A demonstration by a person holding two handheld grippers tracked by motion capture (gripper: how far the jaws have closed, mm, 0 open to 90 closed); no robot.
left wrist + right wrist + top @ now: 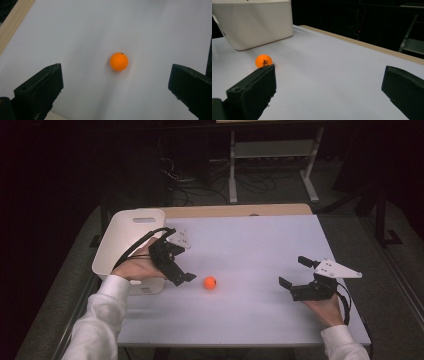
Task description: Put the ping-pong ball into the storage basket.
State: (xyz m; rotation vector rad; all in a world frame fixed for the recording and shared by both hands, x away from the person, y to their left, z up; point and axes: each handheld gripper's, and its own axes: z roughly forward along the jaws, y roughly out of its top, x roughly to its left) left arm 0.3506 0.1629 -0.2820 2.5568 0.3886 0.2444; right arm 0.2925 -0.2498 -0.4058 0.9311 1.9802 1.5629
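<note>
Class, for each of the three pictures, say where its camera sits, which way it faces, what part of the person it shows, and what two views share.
High view: above the person's side, facing forward and down on the white table; sleeves, hands, left gripper, right gripper.
Left gripper view: on the left gripper, facing down at the small orange ball; open black jaws.
Right gripper view: low on the right gripper, facing the white plastic bin; open jaws.
All share the ball.
</note>
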